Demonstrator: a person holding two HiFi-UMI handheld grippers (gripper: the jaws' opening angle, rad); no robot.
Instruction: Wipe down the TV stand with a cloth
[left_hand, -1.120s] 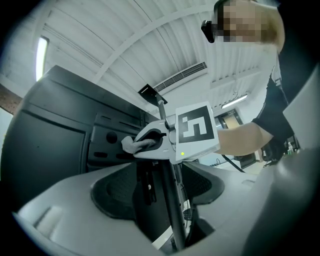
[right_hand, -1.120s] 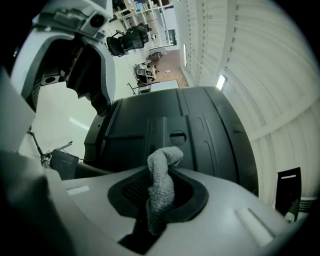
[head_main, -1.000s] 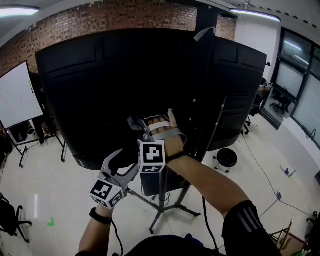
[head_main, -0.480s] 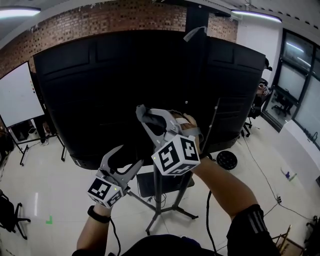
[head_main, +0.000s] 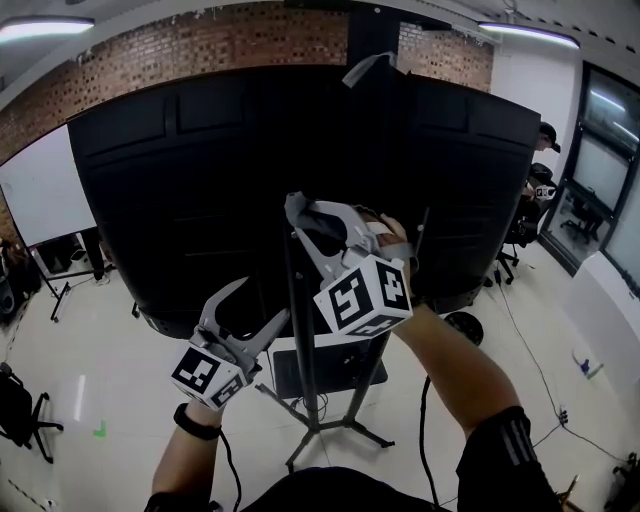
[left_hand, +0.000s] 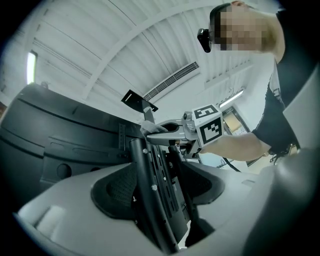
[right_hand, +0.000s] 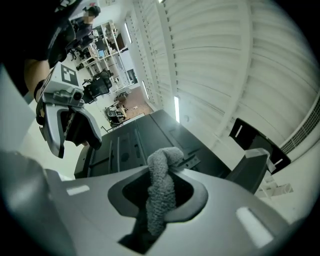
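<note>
Head view: right tool (head_main: 300, 214) clamps one cloth (right_hand: 159, 194), left tool (head_main: 264, 302) gapes (straddling one stand post (head_main: 298, 345)).

The TV stand (head_main: 300, 335) is black metal and upright: a slim round post rises from splayed legs, with a dark flat shelf low down just beside the post. In the left gripper view the post (left_hand: 150, 192) leans across the frame, and a flat bracket with rows of holes and small screws runs alongside it. The cloth (right_hand: 161, 180) is grey and nubbly, bunched into a twisted roll and pinched between the jaws of the right gripper (head_main: 303, 225). It sits at the stand's upper end, just beside the post's top.
</note>
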